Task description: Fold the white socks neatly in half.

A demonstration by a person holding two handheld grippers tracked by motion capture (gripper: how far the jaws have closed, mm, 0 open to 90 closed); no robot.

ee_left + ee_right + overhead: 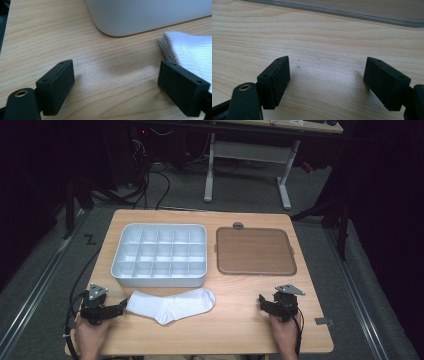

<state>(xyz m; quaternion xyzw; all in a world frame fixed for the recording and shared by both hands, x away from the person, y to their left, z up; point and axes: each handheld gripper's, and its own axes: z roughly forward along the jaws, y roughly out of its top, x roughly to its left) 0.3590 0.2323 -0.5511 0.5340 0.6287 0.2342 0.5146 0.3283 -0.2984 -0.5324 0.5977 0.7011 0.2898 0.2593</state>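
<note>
1. Both my hands sit at the near edge of the surface (235, 320), one at each corner, each holding its tongs low over the wood.
2. Left tongs (121, 306): jaws stand wide apart with bare wood between them, nothing gripped. They point toward the white sock (172, 305).
3. Left gripper view: the sock's ribbed cuff (190, 48) lies just past my right-hand jaw, which overlaps its edge in the picture (whether the jaw touches the fabric I cannot tell).
4. Sock position: flat on the surface, near the front, left of centre, cuff end toward my left tongs and toe end toward the middle. It lies just in front of the white divided tray (160, 251), close to the tray's front wall but apart from it.
5. Tray's rounded front corner (140, 17) shows ahead of the left tongs, resting on the wood.
6. Right tongs (262, 301): jaws also wide apart, only wood grain between them, nothing held. They are well apart from the sock.
7. Brown lid (255, 251) with a grey rim lies flat to the right of the tray, beyond my right tongs; its grey edge (342, 13) crosses the top of the right gripper view.
8. Small grey round piece (238, 225) sits at the lid's far edge.
</note>
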